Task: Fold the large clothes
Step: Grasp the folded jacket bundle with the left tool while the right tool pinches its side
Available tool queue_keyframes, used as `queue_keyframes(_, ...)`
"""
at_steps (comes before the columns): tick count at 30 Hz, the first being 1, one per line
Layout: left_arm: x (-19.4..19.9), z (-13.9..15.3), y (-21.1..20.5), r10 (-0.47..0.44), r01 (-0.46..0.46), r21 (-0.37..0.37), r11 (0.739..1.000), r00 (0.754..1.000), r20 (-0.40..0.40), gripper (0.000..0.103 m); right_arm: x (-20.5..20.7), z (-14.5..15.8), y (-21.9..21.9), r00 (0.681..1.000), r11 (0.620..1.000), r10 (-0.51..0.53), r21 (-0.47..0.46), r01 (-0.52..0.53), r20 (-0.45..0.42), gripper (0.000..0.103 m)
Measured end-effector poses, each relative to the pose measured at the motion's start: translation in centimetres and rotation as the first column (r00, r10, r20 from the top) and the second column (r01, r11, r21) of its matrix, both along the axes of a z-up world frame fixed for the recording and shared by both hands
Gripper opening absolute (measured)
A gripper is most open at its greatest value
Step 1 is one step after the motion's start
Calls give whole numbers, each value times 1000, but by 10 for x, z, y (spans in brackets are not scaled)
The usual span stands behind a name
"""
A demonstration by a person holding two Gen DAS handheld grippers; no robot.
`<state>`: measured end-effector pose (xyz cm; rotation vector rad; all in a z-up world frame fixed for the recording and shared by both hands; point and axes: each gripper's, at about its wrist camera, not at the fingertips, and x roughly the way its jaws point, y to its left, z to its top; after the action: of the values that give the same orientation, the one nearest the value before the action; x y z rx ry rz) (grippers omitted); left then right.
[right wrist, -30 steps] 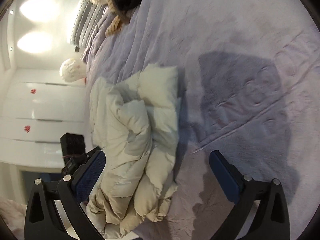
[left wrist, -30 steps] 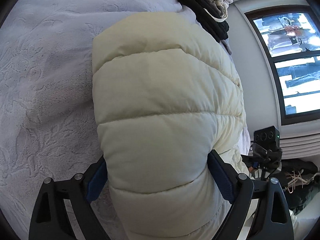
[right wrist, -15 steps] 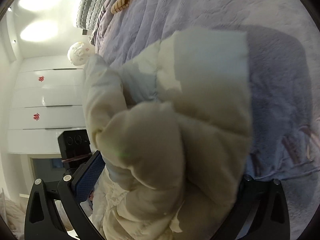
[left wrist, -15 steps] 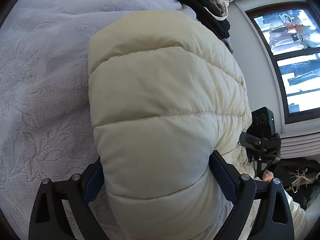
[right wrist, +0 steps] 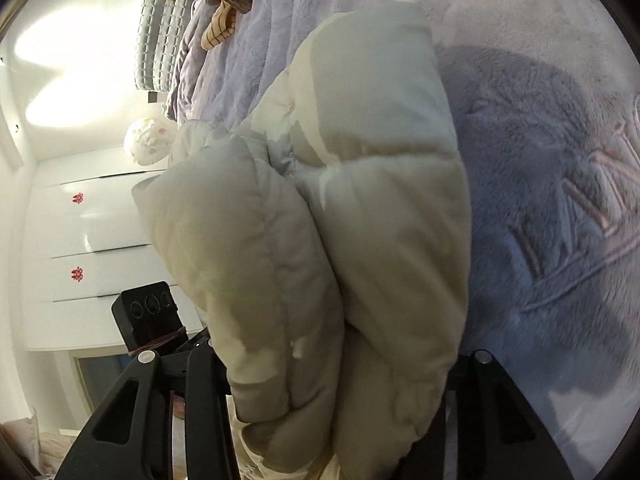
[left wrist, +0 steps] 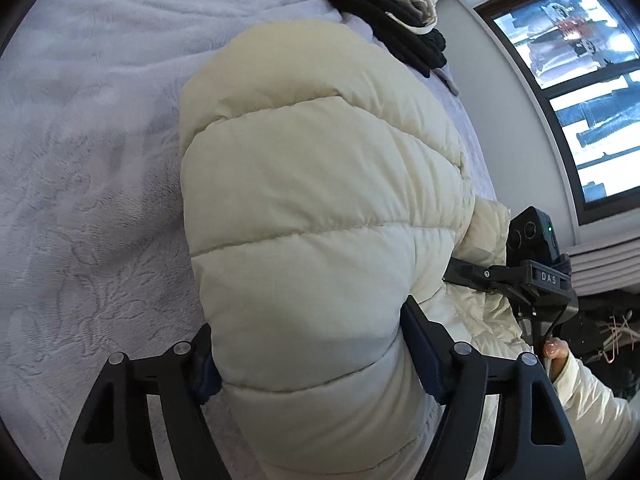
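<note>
Bulging between both pairs of tongs is a cream puffer jacket (left wrist: 316, 216), quilted in broad horizontal channels with stitched seams, its shell smooth and matte. It rests on a bed under a pale lavender plush blanket (left wrist: 88, 152) with an embossed floral pattern.

The left tongs (left wrist: 310, 354) pinch a thick folded bundle of the jacket, blue pads pressed into the padding on either side. In the right wrist view the right tongs (right wrist: 334, 364) likewise clamp a doubled-over wad of the jacket (right wrist: 360, 208), the puffed layers filling the gap and hiding the pads. The right tongs (left wrist: 532, 280) also show in the left view, just beside the jacket's edge, with the white letters "DAS" on the black housing.

Beyond the jacket, dark and cream clothes (left wrist: 392, 12) lie piled on the bed. White cabinet doors (right wrist: 92, 236) carry two small red emblems, too small to read.
</note>
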<state>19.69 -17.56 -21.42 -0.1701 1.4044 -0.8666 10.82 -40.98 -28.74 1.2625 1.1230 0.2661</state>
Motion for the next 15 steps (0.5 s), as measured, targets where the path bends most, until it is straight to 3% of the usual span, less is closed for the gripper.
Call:
queue_keyframes(7, 7, 23, 36, 2, -2, -6, 1000, 1000, 24, 76, 6, 23, 29, 1000, 1000, -7, -10, 7, -12, 48)
queue_keyframes(15, 34, 43, 111, 47, -47, -10, 999, 997, 62, 76, 42, 48, 86, 999, 999, 29, -28, -29, 14, 48)
